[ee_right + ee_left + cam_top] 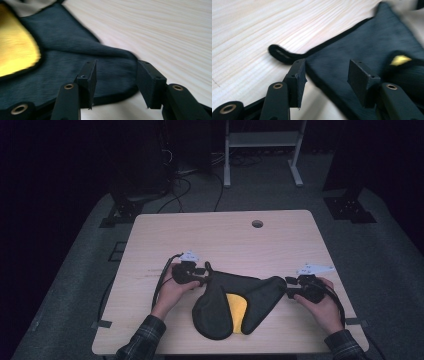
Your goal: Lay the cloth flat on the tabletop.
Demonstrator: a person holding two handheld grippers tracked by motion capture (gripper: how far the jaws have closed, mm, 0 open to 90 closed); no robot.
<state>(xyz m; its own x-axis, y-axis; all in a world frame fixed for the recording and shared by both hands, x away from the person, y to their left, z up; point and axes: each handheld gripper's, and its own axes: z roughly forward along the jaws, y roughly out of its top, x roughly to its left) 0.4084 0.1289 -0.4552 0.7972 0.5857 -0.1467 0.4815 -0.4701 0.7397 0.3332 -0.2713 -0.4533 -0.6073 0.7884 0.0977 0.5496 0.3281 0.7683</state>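
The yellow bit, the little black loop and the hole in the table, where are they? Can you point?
yellow patch (237, 312), high view, on its middle.
black loop (280, 53), left gripper view, on its rounded end.
table hole (257, 224), high view, on its opening.

black fabric piece (367, 42) far edge blurred | yellow lining (15, 47) cut off left, blurred

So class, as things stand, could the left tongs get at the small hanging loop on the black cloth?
Probably yes: the left tongs are open, the loop lies flat on bare table just past them, and nothing sits between.
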